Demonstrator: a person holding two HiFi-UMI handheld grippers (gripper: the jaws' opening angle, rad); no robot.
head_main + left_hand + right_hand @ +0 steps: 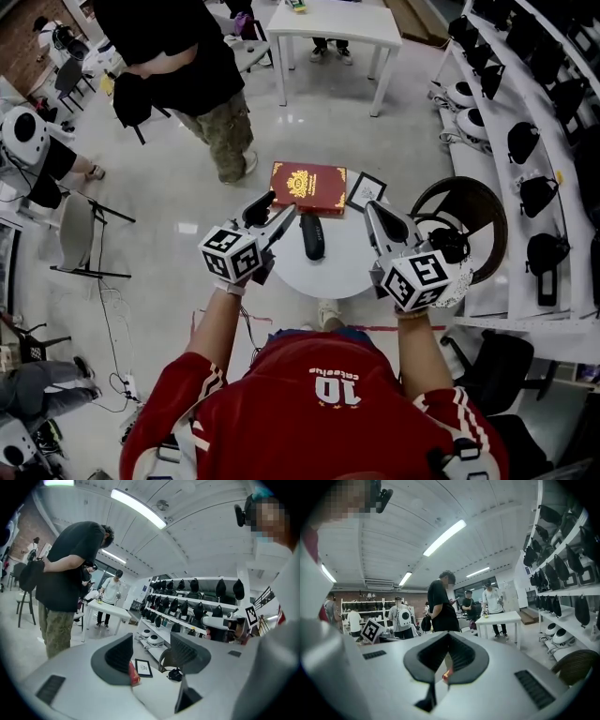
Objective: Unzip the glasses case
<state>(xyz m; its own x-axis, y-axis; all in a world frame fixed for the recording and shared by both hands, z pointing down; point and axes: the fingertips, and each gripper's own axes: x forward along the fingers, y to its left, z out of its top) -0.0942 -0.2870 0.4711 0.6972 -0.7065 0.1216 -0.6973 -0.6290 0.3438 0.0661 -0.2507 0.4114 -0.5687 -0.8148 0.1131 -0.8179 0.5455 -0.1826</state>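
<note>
The black glasses case (312,236) lies zipped on a small round white table (328,272), its long side pointing away from me. My left gripper (275,212) hovers just left of the case with its jaws open and nothing between them. My right gripper (373,212) hangs to the right of the case, its jaws shut and empty. In the left gripper view the left gripper (150,656) frames the table top (157,688) and a framed picture (143,667); the case is hidden there. In the right gripper view the right gripper (446,660) shows only a thin slit.
A red book (308,187) and the small framed picture (367,191) lie at the table's far side. A brown round chair (469,211) with a black headset (450,246) stands close on the right, before shelves (534,141). A person in black (187,66) stands beyond.
</note>
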